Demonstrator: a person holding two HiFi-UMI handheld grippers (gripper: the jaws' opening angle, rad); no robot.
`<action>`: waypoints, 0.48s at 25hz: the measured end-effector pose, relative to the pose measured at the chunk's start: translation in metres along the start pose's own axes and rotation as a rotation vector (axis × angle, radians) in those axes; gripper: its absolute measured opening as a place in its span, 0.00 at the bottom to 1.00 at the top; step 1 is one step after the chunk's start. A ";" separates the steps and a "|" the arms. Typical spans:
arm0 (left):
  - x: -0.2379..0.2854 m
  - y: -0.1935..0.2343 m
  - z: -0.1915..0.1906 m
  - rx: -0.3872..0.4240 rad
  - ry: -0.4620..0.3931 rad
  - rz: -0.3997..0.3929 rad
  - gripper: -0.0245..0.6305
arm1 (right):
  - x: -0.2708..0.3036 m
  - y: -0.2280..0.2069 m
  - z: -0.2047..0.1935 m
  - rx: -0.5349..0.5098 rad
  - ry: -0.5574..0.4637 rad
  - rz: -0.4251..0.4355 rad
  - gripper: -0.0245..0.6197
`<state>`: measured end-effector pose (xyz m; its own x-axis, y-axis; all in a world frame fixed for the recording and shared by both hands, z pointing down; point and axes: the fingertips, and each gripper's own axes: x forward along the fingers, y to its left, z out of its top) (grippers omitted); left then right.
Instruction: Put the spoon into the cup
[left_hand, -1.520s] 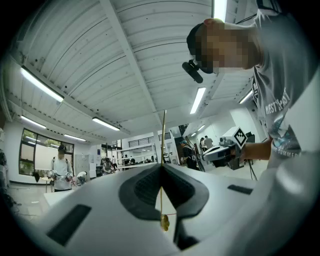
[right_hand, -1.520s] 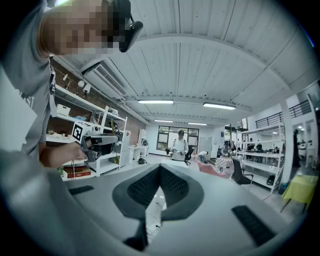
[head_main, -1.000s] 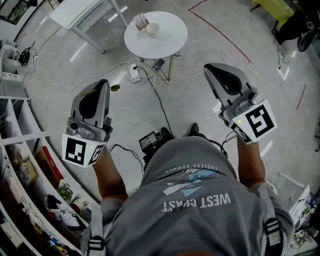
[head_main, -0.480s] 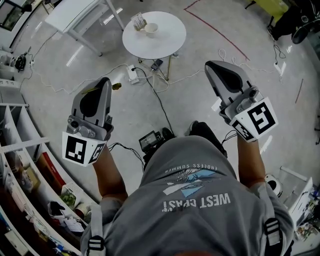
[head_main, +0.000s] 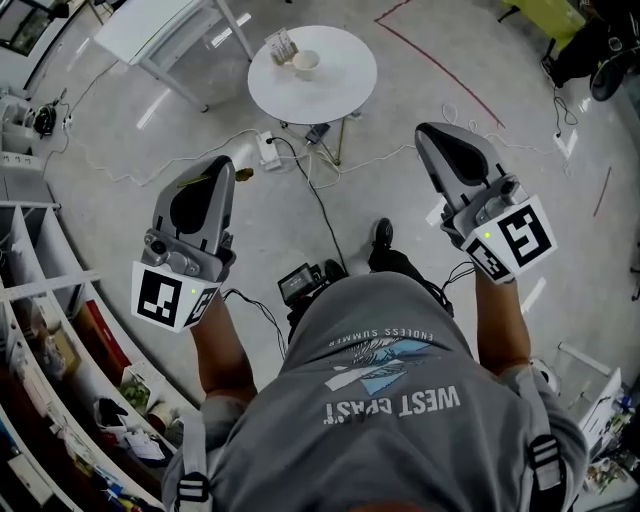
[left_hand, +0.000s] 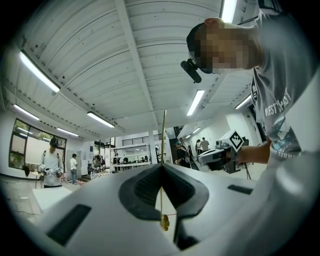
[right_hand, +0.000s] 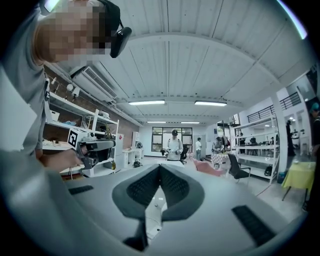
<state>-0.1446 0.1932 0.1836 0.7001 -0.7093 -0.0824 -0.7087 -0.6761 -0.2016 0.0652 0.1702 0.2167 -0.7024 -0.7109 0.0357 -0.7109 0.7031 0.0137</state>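
The left gripper is shut on a thin gold spoon, whose end pokes out past the jaw tips in the head view. In the left gripper view the spoon runs as a slim gold rod between the closed jaws of that gripper and rises above them. A pale cup stands on the round white table, well ahead of both grippers across the floor. My right gripper is held up at the right, and in its own view this gripper is shut with nothing in it.
A small holder with items stands beside the cup. A long white table is at the far left. Cables and a power strip lie on the floor under the round table. Shelving lines the left side. Several people stand in the background.
Both grippers have drifted slightly to the right and the left one a little forward. The person's foot has stepped forward on the floor. The spoon stays clamped.
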 end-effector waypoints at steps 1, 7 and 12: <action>0.003 0.000 0.000 0.002 0.005 0.004 0.04 | 0.002 -0.004 0.000 0.001 -0.003 0.005 0.04; 0.029 0.005 -0.004 0.004 0.030 0.048 0.04 | 0.017 -0.034 -0.002 0.014 -0.002 0.056 0.04; 0.059 0.009 -0.004 0.015 0.048 0.081 0.04 | 0.030 -0.069 -0.002 0.028 -0.011 0.094 0.04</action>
<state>-0.1101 0.1449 0.1813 0.6351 -0.7706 -0.0522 -0.7613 -0.6132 -0.2106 0.0929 0.1006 0.2189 -0.7664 -0.6418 0.0247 -0.6423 0.7663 -0.0169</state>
